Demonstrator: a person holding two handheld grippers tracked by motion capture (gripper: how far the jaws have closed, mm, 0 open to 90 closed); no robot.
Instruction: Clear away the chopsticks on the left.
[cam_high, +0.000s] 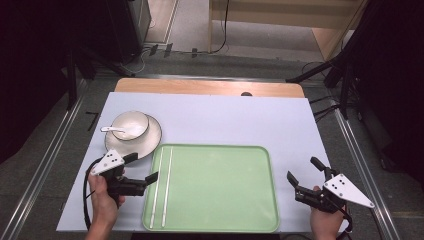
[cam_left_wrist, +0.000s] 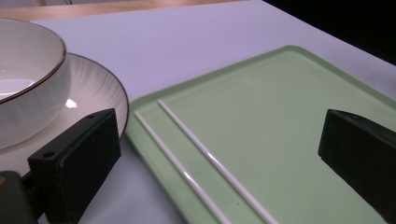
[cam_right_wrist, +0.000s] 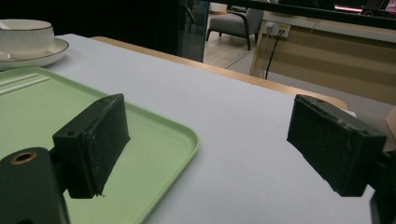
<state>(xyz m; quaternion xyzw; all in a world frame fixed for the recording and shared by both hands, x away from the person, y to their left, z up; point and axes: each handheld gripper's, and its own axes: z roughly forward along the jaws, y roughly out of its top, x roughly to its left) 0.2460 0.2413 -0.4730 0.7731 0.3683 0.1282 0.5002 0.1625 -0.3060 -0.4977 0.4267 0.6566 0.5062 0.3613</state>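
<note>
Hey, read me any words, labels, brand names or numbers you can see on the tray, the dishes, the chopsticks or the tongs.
None: no readable text anywhere.
Green tray: plain, no print.
Bowl, plate and spoon: white, unmarked.
Chopsticks: plain white.
Left tongs and right tongs: only screw holes on the grey plates, no lettering.

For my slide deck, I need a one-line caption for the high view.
Two open handheld grippers, left gripper and right gripper, flank a green tray holding white chopsticks.
</note>
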